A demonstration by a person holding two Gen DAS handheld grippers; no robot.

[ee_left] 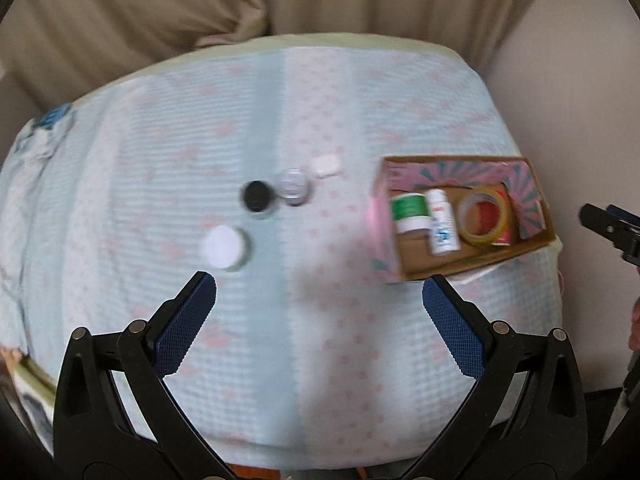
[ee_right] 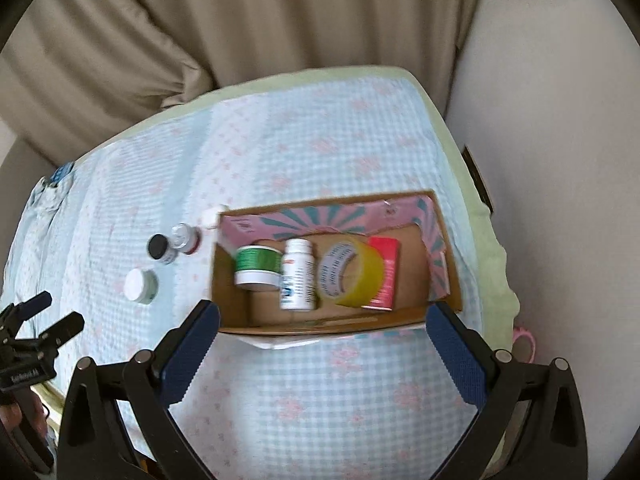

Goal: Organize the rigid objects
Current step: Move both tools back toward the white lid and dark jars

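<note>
A cardboard box (ee_right: 446, 240) with pink-teal walls lies on a checked blue cloth. It holds a green-labelled jar (ee_right: 258, 266), a white bottle (ee_right: 298, 276), a yellow tape roll (ee_right: 354, 274) and a red pack (ee_right: 386, 272). The box also shows at the right in the left wrist view (ee_left: 532, 204). On the cloth to its left stand a white-lidded jar (ee_left: 224, 247), a black-lidded jar (ee_left: 258, 197), a clear-lidded jar (ee_left: 295, 187) and a small white object (ee_left: 326, 166). My left gripper (ee_left: 318, 292) is open and empty, near the white-lidded jar. My right gripper (ee_right: 322, 322) is open and empty, at the box's near wall.
Beige curtains (ee_left: 160, 20) hang behind the cloth-covered surface. A white wall (ee_right: 560, 160) is at the right. The surface drops off at its green-trimmed right edge (ee_right: 484, 216). A pink object (ee_right: 524, 342) lies beyond that edge.
</note>
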